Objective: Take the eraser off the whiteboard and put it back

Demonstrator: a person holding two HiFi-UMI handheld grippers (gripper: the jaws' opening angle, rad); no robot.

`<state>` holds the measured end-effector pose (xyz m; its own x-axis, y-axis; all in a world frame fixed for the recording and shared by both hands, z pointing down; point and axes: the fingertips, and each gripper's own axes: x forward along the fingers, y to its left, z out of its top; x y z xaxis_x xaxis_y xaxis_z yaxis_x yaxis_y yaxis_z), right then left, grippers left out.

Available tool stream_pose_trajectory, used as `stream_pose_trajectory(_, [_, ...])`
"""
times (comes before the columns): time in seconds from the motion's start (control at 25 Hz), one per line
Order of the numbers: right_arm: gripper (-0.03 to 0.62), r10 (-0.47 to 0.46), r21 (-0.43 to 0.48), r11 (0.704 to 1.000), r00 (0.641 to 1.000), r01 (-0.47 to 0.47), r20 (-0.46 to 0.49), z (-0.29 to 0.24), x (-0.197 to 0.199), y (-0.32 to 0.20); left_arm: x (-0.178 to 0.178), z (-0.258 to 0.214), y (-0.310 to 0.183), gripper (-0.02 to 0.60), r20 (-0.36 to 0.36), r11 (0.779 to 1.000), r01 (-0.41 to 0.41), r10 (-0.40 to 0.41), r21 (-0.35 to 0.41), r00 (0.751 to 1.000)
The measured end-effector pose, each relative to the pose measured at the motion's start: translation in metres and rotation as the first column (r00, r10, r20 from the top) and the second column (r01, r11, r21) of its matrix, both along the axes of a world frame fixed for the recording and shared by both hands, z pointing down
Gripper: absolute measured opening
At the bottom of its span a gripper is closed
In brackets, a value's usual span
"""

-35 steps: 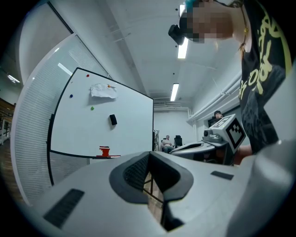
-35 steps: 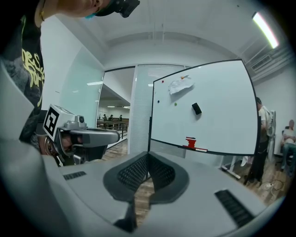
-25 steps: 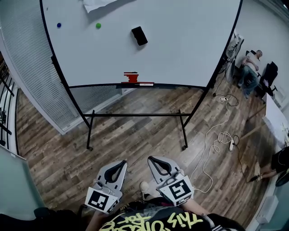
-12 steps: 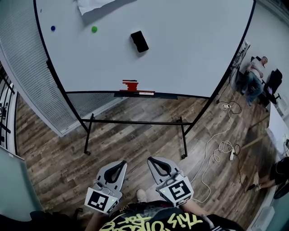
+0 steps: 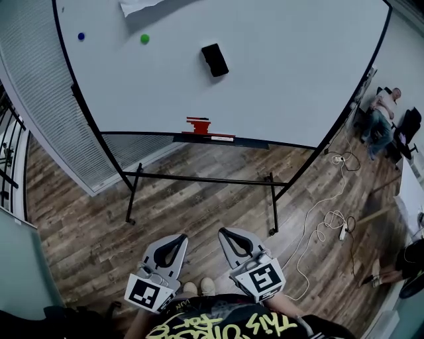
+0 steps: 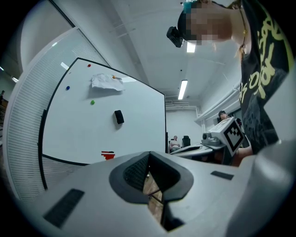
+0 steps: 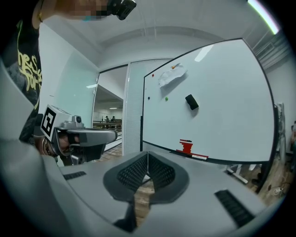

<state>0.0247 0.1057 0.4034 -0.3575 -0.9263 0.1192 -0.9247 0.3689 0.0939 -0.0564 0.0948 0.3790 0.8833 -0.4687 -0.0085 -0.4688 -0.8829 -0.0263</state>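
A plank floor (image 5: pixel 199 212) spread under everything, and on it stood a big whiteboard (image 5: pixel 285 86) on a black stand (image 5: pixel 205 179), well ahead of the person holding the tools. Off past the board's right edge a person (image 5: pixel 384 109) sat on a chair, and a white cable (image 5: pixel 318 218) trailed in loops over the floor near the stand's right leg. Low in the head view the left gripper (image 5: pixel 173 240) and the right gripper (image 5: pixel 232 235) hung side by side over the floor, both pointing toward the board and both well apart from it. The left gripper's jaws were pressed together at the tips with nothing between them, and the right gripper's jaws were likewise pressed together on nothing. A crumpled sheet of paper (image 5: pixel 142 5) was stuck near the board's top edge. The black eraser (image 5: pixel 214 59) sat on the board face about midway across, tilted, below and to the right of the paper. A red object (image 5: pixel 199 126) rested on the ledge along the board's bottom edge, below the eraser. A green dot (image 5: pixel 144 39) and a blue dot (image 5: pixel 81 36) sat toward the board's left edge.
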Motion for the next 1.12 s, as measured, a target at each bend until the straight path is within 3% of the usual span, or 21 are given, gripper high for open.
stream_pose_trajectory(0.68, [0.011, 0.016, 0.004, 1.000, 1.000, -0.016, 0.021, 0.002, 0.015, 0.004, 0.013, -0.001, -0.001, 0.006, 0.013, 1.000, -0.009, 0.009, 0.019, 1.000])
stream_pose_trajectory(1.12, [0.011, -0.045, -0.011, 0.999, 0.999, 0.045, 0.021, 0.008, 0.015, 0.005, 0.011, 0.005, 0.007, 0.006, 0.001, 0.999, 0.043, -0.043, -0.010, 0.999])
